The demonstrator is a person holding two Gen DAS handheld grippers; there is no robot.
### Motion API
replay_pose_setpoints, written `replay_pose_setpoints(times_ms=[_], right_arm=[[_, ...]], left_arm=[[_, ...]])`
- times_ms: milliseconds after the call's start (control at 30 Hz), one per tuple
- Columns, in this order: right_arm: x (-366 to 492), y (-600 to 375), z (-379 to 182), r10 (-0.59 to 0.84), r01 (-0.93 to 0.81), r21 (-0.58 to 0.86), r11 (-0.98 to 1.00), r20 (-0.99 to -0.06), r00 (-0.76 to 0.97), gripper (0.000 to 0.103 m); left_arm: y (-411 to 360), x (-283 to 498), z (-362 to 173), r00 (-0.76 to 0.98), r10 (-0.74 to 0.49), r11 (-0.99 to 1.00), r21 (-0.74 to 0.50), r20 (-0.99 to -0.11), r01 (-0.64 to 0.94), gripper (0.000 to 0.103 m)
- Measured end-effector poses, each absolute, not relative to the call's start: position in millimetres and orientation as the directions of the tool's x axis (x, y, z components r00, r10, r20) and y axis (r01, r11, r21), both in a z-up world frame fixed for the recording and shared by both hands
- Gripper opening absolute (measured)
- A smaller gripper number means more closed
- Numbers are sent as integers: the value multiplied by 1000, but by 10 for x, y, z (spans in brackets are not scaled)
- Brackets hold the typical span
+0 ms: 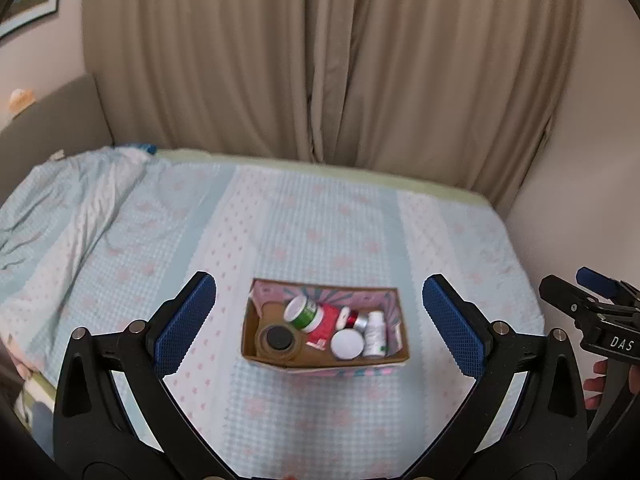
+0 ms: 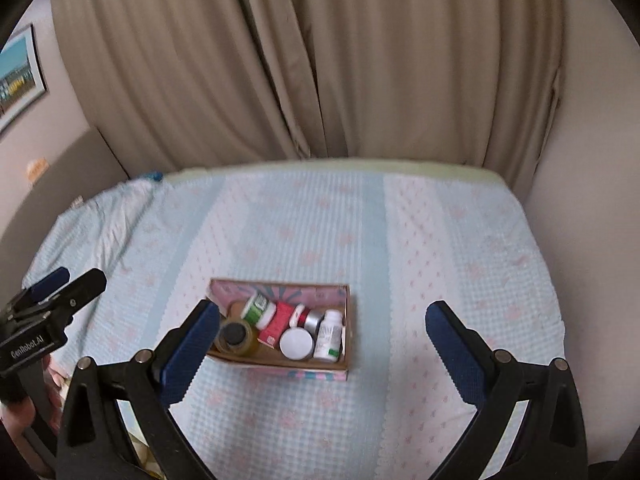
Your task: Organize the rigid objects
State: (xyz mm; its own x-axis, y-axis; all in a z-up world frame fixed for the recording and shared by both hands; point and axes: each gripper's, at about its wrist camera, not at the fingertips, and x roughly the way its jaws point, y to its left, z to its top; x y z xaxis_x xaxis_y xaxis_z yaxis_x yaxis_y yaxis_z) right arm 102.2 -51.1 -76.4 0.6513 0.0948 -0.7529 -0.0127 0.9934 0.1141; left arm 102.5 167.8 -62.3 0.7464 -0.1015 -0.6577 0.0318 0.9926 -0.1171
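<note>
My left gripper (image 1: 318, 322) hangs above the bed with its blue-padded fingers (image 1: 184, 328) spread wide, holding nothing and touching nothing. My right gripper (image 2: 322, 344) is just as wide apart and equally empty; in its own view the left pad overlaps the box's left end, though I cannot tell whether they touch.

Below both lies the bed (image 1: 280, 224), covered in a pale blue and white textured spread dotted with pink, rumpled toward the bed's far left corner. Beige curtains (image 1: 320, 60) hang behind its far edge, a framed picture (image 2: 18, 80) is on the left wall, and plain wall closes in on the right.

The cardboard box (image 1: 324, 362) sits toward the bed's near edge, about midway along it, open side up, its long axis running left to right. Inside, from the left: a brown tape roll (image 1: 278, 340) lying flat with a dark round piece in its centre; a green-labelled white jar (image 1: 306, 314) tipped on its side, white end pointing to the far left; a red packet (image 1: 324, 324); a white round lid (image 1: 347, 344) facing up; a small red-and-silver container (image 1: 354, 320) on its side; and a white bottle (image 1: 376, 334) lying with its cap toward the far edge.
</note>
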Motion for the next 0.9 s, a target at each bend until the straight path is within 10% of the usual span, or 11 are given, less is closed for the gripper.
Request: replay_pose_setpoints(times_ms=[900], right_arm=[[411, -688, -263, -54, 80, 15, 997, -615, 787, 102]], left_arm=[[1252, 428, -297, 832, -50, 998, 13, -552, 69, 103]])
